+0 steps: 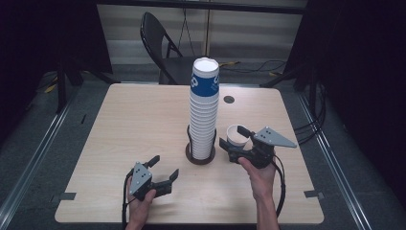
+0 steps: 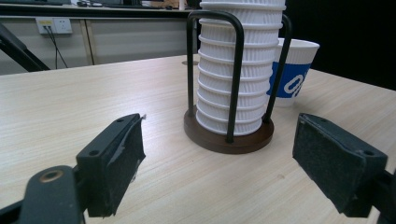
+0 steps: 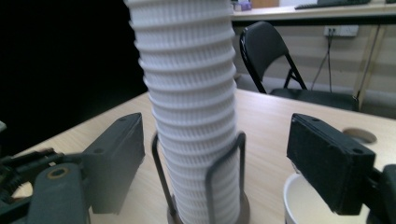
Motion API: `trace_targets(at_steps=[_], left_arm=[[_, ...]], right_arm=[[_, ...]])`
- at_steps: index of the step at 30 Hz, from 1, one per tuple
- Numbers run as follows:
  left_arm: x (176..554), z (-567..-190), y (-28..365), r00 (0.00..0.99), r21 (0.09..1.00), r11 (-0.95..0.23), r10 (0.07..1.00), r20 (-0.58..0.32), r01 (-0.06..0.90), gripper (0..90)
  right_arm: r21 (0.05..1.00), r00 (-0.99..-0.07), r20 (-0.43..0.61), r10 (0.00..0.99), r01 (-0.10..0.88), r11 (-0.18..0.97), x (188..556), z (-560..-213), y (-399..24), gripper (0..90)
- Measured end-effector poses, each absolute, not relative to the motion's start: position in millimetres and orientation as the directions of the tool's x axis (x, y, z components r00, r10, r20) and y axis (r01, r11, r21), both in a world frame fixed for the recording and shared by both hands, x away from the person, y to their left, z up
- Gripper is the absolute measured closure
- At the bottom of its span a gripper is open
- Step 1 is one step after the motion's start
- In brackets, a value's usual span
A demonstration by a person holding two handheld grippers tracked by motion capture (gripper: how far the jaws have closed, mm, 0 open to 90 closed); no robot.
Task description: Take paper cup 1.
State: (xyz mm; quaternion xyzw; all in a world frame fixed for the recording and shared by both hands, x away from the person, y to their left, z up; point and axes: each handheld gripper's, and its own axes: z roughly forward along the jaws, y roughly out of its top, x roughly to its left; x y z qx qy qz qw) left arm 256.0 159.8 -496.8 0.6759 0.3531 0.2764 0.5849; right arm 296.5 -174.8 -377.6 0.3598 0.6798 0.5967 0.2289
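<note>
Nearest me on the desk (image 1: 119, 120), I hold the left tongs (image 1: 163, 169) low over the front edge, jaws spread wide with nothing between them. They point toward the cup stack (image 1: 203, 115) and stand apart from it.

Right of that, I hold the right tongs (image 1: 233, 136), also spread wide. A single cup (image 1: 235, 135) stands upright on the desk just right of the stack's holder (image 1: 200, 158). In the high view the cup sits between the two jaws; I cannot tell whether either pad touches it. In the right gripper view the cup's rim (image 3: 299, 196) shows low, beside the right-hand jaw.

The holder is a dark round base with black wire loops rising around the lower cups. The stack stands upright in it at desk centre; its top cup carries a blue band.

Beyond the stack, a round hole (image 1: 229, 99) sits in the desk. Past the far edge stands a black folding chair (image 1: 160, 43).
</note>
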Motion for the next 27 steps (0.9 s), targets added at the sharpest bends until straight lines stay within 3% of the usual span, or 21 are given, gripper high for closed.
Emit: trace_targets(at_steps=[27], left_arm=[[256,-497,160,0.595,0.986,-0.067,0.803,-0.038,0.152,16.2]], right_arm=[[0.993,-0.722,0.098,0.684,0.117,-0.018,298,-311,-158,17.9]])
